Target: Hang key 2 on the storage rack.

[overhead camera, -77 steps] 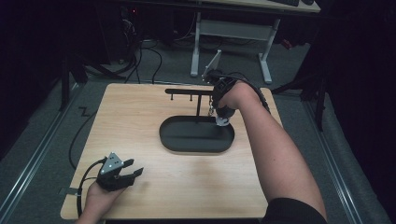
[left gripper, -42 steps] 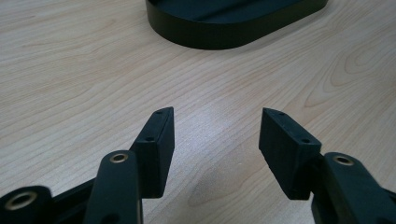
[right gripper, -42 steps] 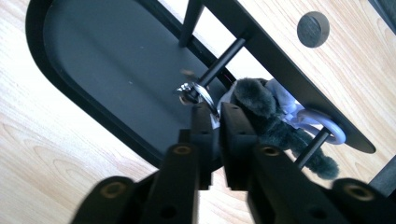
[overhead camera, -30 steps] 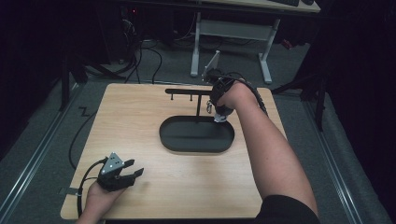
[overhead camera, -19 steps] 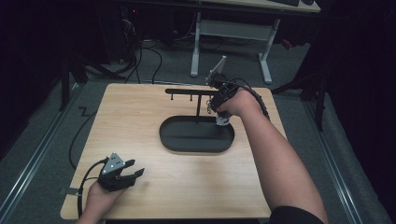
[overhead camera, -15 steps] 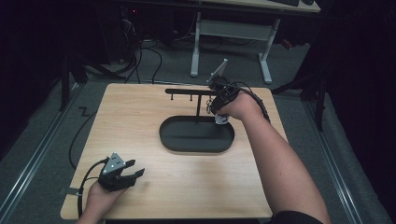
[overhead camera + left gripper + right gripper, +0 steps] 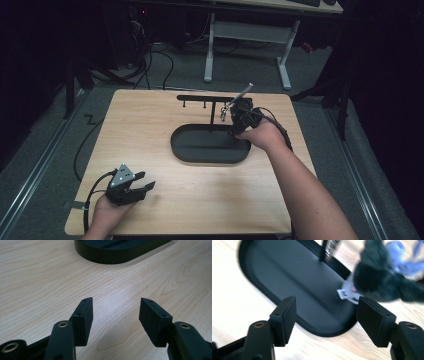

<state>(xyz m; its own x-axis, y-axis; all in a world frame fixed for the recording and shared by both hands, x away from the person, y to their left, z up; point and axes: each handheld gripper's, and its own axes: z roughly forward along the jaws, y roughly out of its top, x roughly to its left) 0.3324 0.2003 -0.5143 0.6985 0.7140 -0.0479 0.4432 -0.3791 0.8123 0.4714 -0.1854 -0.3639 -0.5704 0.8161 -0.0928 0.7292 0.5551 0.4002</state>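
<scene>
Two grippers open: right gripper (image 7: 325, 315) just opened, empty, over black tray (image 7: 287, 285); fuzzy dark keychain (image 7: 382, 282) beside; left gripper (image 7: 115, 315) on table (image 7: 37, 277).

From my high view the pale wooden desk (image 7: 200, 200) is the one well-lit patch; the room around it falls off into near black. Light comes from above, leaving a soft shadow just beside my left claw (image 7: 141, 190). In the left gripper view the wood grain is sharp, with a mild pale sheen between the jaws. The right gripper view is motion-smeared: the black oval tray (image 7: 287, 277) has blurred edges, a dark fuzzy object (image 7: 382, 282) is unreadable, and the desk top is overexposed almost to white.
</scene>
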